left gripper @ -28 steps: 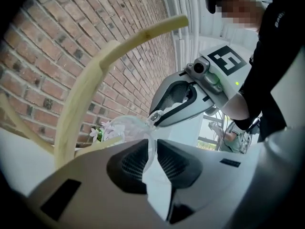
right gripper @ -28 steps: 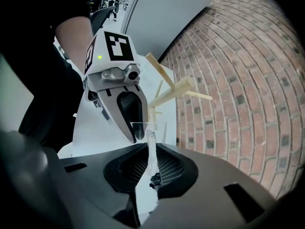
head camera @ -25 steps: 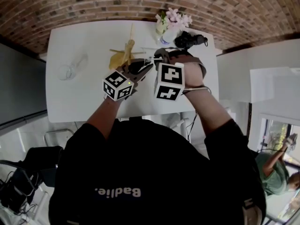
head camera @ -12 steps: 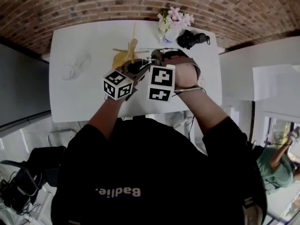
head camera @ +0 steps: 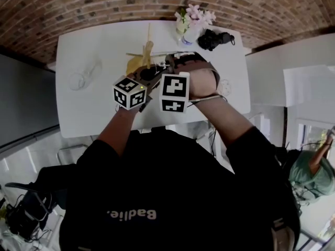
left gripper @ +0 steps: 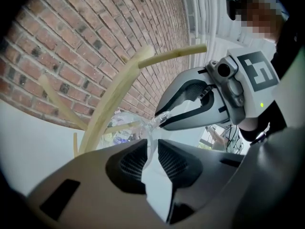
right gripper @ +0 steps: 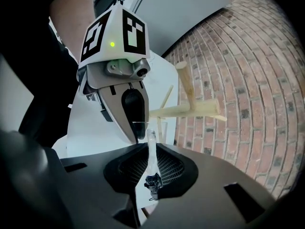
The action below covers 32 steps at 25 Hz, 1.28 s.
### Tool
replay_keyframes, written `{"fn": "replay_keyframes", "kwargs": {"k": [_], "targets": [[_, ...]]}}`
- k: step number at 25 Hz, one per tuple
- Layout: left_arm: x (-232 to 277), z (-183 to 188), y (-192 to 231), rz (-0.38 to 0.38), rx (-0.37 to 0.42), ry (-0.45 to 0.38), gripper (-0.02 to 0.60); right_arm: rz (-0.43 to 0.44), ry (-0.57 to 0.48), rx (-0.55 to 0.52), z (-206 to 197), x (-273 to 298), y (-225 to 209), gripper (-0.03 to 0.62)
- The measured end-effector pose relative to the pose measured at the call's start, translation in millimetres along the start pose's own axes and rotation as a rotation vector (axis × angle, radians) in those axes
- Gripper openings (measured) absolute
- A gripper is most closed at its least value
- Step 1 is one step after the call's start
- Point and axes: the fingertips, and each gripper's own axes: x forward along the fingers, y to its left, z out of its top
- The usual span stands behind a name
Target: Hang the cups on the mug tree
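The wooden mug tree [head camera: 147, 48] stands mid-table with a yellow cup [head camera: 134, 65] hanging on its left side. Both grippers meet just in front of it around one clear glass cup [right gripper: 162, 123]. My right gripper [right gripper: 151, 149] is shut on the cup's thin glass wall. My left gripper [left gripper: 148, 144] also has that glass pinched in its narrow gap, with its grip easing a little. Past the left jaws, the right gripper's fingertips [left gripper: 159, 120] clamp the cup [left gripper: 121, 128]. A tree peg [right gripper: 190, 109] juts out just behind the cup.
A second clear glass cup [head camera: 82, 77] lies on its side at the table's left. A vase of pink flowers [head camera: 193, 22] and a black object [head camera: 214, 38] sit at the far right edge. A brick wall runs behind the table [head camera: 94, 114].
Both grippers have shifted left and slightly farther in toward the mug tree, with the right gripper's cube closing up beside the left one. The glass cup stays between them.
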Motion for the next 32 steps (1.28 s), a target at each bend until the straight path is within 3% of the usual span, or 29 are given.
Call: {"fn": "replay_keyframes", "kwargs": {"k": [17, 32], "targets": [[-4.4, 3.7, 10.7, 0.034, -0.072, 0.017, 0.081, 0.044, -0.029, 0.037, 5.6, 5.6, -8.2, 0.067], [-2.6, 17.3, 22.2, 0.049, -0.127, -0.030, 0.080, 0.195, -0.135, 0.147, 4.1, 16.2, -31.6, 0.068]]}}
